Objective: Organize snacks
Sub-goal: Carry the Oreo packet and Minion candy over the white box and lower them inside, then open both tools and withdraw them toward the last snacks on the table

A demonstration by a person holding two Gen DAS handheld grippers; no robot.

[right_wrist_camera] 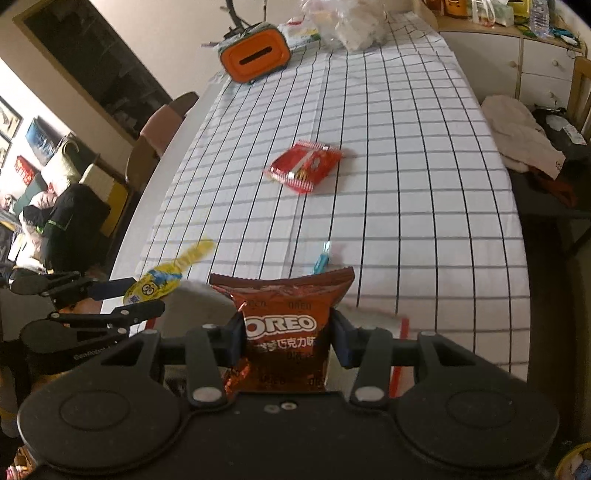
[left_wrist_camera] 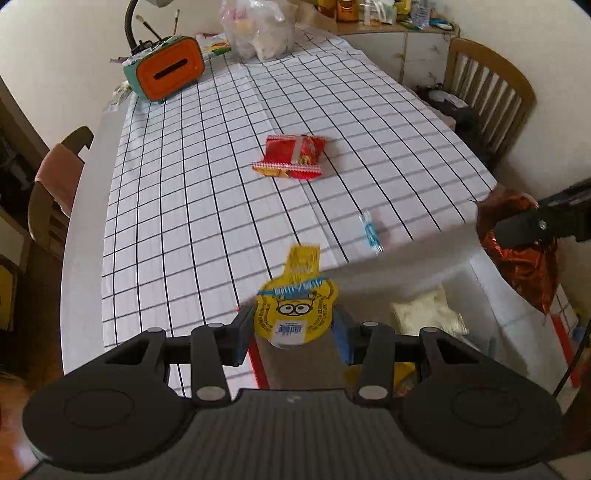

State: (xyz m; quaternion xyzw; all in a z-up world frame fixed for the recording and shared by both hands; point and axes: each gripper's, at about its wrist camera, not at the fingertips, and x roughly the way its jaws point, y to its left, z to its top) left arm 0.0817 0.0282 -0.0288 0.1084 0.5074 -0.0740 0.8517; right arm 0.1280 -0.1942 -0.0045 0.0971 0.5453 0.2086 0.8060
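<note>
Left gripper (left_wrist_camera: 293, 328) clamped on a yellow jelly cup (left_wrist_camera: 295, 306), lid facing camera: goggle-eyed cartoon face, blue band, white label with blue characters too blurred to read. Right gripper (right_wrist_camera: 286, 332) clamped on a brown Oreo pack (right_wrist_camera: 284, 314), pads pressing both sides, "OREO" in white plus a line of Chinese characters under it

Only the left wrist view shows the white divided box (left_wrist_camera: 476, 273) at the table's near right edge, a pale packet (left_wrist_camera: 428, 314) lying in one compartment, a red strip along its rim. Jelly cup hangs over the box's near-left corner; Oreo pack seen from the side there, above the box's right side. Same view has a slatted wooden chair (left_wrist_camera: 487, 85) on the right

Only the right wrist view shows the left gripper side-on with the cup between its fingers, the room off to the left (dark cabinet, bags), and clothes (right_wrist_camera: 517, 133) piled on a seat right of the table

Both views: checked tablecloth (left_wrist_camera: 207, 184), red snack pack (left_wrist_camera: 291, 157) mid-table, small blue-wrapped candy (left_wrist_camera: 369, 230) nearer, orange tissue box (left_wrist_camera: 168, 70) and clear plastic bag (left_wrist_camera: 258, 29) at the far end. Red pack's print unreadable
</note>
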